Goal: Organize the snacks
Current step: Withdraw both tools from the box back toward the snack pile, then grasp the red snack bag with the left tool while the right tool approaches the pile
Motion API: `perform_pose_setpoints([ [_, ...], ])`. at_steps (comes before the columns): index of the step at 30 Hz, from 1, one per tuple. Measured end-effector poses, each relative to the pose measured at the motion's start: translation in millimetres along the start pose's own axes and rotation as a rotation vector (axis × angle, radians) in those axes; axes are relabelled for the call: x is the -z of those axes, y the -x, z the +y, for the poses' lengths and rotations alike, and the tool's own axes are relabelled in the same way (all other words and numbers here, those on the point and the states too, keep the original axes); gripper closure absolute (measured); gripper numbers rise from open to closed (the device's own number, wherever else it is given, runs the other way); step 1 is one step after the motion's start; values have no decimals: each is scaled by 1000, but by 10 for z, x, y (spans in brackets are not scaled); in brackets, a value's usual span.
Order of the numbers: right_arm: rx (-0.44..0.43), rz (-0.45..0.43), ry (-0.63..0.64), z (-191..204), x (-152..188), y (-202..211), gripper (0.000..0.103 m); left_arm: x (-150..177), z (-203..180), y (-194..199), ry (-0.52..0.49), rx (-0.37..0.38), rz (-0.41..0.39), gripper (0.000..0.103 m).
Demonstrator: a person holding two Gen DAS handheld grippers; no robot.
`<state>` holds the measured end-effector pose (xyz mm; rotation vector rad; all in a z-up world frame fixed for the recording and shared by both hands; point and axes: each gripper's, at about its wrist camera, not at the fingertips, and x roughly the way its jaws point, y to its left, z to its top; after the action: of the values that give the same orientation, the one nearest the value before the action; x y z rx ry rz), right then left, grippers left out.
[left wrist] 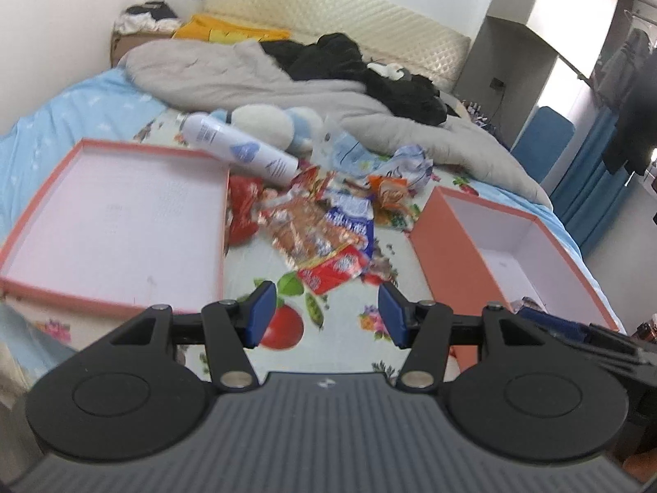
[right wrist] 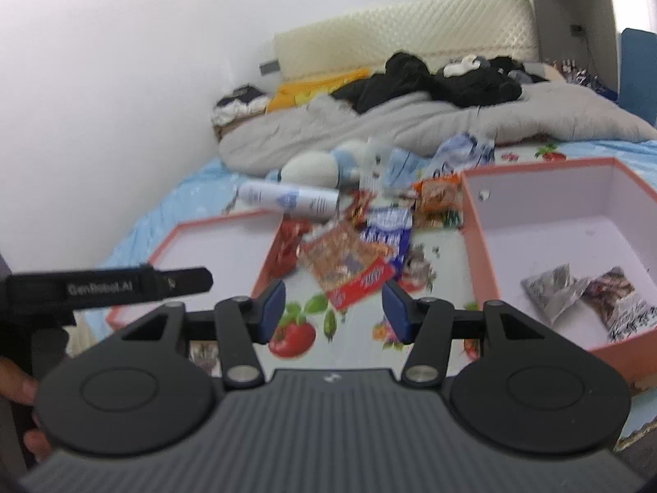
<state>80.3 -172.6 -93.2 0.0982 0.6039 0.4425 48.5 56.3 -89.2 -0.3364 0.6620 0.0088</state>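
Observation:
A pile of snack packets (left wrist: pixel 324 226) lies on the flowered bedsheet between a shallow pink box lid (left wrist: pixel 115 226) on the left and a deep pink box (left wrist: pixel 513 254) on the right. The nearest packet is red (left wrist: pixel 332 273). My left gripper (left wrist: pixel 326 312) is open and empty, just short of that red packet. In the right wrist view the pile (right wrist: pixel 353 250) lies ahead, the lid (right wrist: pixel 213 259) left, the box (right wrist: pixel 575 230) right with two packets (right wrist: pixel 591 296) inside. My right gripper (right wrist: pixel 332 310) is open and empty near the red packet (right wrist: pixel 361 281).
A white spray bottle (left wrist: pixel 242 148) and a plush toy (left wrist: pixel 267 123) lie behind the pile. A grey duvet (left wrist: pixel 230 78) and black clothes (left wrist: pixel 353 65) cover the bed's far end. The left gripper's body (right wrist: pixel 102 287) shows at the left of the right wrist view.

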Motion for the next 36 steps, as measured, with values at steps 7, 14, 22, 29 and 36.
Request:
perform_pose_setpoints([
  [7, 15, 67, 46, 22, 252, -103, 48, 184, 121, -306, 25, -7, 73, 41],
  [14, 10, 92, 52, -1, 311, -318, 48, 115, 231, -633, 17, -35, 92, 41],
  [22, -22, 90, 55, -49, 244, -777, 28, -96, 353, -1153, -48, -87, 97, 41],
  [29, 1, 99, 14, -187, 227, -1387, 29, -307, 499, -1753, -148, -140, 103, 41],
  [36, 17, 151, -70, -420, 245, -1986, 39, -443, 574, -2284, -271, -185, 136, 42],
])
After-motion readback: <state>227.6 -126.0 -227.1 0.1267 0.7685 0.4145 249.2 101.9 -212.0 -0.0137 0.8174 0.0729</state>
